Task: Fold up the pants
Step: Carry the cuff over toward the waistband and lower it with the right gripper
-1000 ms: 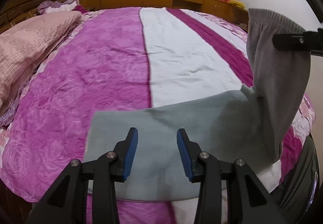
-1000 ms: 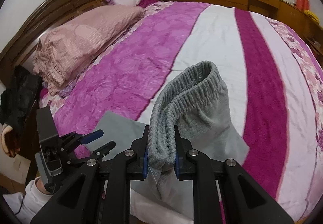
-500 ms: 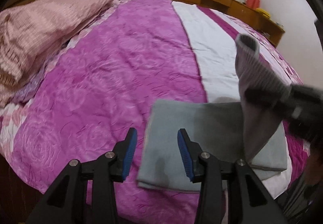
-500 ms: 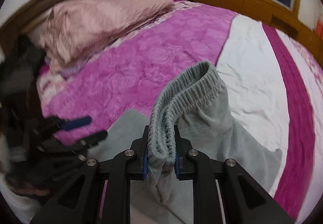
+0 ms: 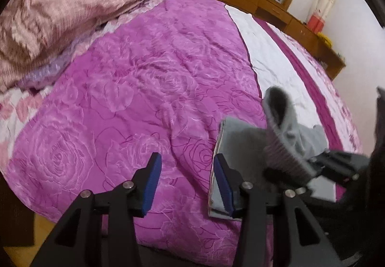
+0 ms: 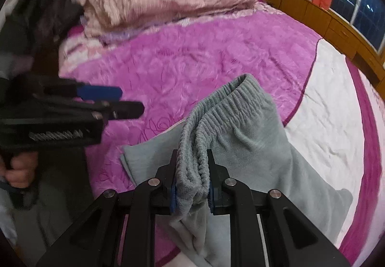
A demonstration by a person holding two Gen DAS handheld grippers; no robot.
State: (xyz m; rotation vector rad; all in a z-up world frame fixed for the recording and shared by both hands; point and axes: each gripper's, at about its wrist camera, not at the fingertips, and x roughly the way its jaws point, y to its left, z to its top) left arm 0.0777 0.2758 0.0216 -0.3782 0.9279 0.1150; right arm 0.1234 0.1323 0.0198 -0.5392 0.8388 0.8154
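The right tongs (image 6: 191, 182) are clamped on the gathered waistband of the grey pants (image 6: 250, 146), lifting it while the rest lies folded near the bed's edge. The left tongs (image 5: 187, 182) hover beside the fold with nothing between them, their jaws opening. Beneath spreads a purple bedspread (image 5: 125, 98); a pink pillow (image 5: 60, 9) lies beyond.

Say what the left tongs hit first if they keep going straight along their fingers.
Probably the purple quilt: nothing lies between the opening left tongs. The folded grey pants sit just right of that line.
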